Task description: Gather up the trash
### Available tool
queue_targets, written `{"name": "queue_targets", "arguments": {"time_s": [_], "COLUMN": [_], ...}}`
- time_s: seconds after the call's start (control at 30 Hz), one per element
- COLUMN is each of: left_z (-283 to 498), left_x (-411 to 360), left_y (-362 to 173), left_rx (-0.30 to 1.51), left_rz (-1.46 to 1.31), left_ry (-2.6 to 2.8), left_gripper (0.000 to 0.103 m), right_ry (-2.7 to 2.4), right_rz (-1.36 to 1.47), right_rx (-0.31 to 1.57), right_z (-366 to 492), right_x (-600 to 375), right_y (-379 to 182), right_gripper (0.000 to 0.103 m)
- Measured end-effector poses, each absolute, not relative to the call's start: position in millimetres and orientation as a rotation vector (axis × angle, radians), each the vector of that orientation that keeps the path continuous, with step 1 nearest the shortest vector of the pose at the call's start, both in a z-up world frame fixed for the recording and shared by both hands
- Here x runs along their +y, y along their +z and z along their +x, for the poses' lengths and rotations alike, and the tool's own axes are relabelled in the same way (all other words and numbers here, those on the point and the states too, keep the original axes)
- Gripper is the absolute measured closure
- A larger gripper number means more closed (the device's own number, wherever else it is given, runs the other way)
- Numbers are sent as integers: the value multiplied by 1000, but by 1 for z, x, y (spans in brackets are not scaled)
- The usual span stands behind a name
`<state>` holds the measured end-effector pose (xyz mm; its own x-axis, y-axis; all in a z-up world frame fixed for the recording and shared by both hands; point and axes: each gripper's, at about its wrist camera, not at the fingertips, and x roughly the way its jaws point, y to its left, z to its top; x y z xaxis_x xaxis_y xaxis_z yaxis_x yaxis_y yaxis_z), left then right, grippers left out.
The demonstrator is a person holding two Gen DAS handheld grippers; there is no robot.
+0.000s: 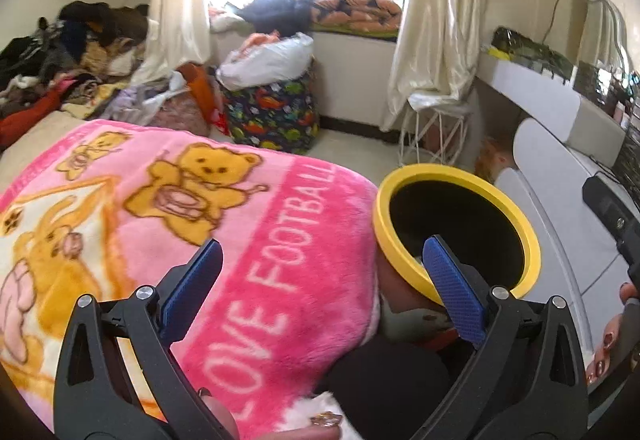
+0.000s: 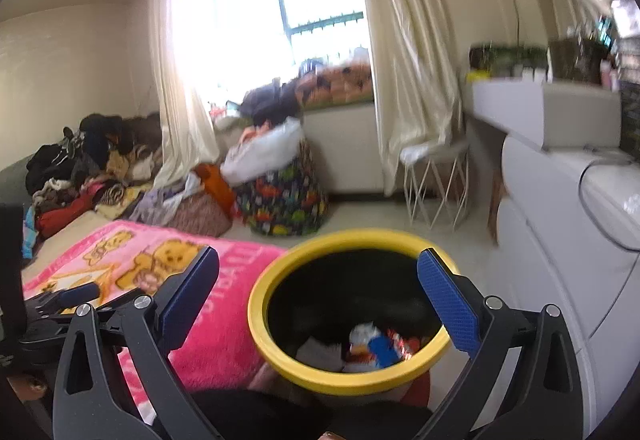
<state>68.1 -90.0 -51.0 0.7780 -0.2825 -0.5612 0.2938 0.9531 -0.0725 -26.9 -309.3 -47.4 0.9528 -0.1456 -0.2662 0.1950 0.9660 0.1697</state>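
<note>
A trash bin with a yellow rim (image 2: 304,376) and black inside stands beside the bed. Several pieces of trash (image 2: 372,346), white, blue and red wrappers, lie at its bottom. My right gripper (image 2: 318,304) is open and empty, right above the bin's mouth. In the left wrist view the same bin's rim (image 1: 516,207) is to the right. My left gripper (image 1: 324,288) is open and empty over the edge of the pink teddy-bear blanket (image 1: 200,199), its right finger in front of the bin.
The bed holds the pink blanket (image 2: 160,260) and a pile of clothes (image 2: 88,167). A patterned laundry bag (image 2: 284,199) with a white bag on top stands near the window. A wire stool (image 2: 436,175) and white drawers (image 2: 560,240) are on the right.
</note>
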Motion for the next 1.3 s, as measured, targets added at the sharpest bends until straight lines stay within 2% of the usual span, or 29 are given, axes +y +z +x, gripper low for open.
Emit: {"name": "queue_targets", "arguments": {"time_s": [0.23, 1.3], "left_z": [47, 39], "left_x": [-77, -78], "left_y": [-48, -47], "left_rx": [535, 511], "left_rz": [28, 24], "left_ry": [-273, -272], "left_gripper": [11, 11], "right_ry": [-161, -129], "right_rz": [192, 157], "right_rx": [229, 237], "right_z": [-33, -35], "right_x": [-312, -299], "right_y": [-54, -59], "right_gripper": [6, 6]}}
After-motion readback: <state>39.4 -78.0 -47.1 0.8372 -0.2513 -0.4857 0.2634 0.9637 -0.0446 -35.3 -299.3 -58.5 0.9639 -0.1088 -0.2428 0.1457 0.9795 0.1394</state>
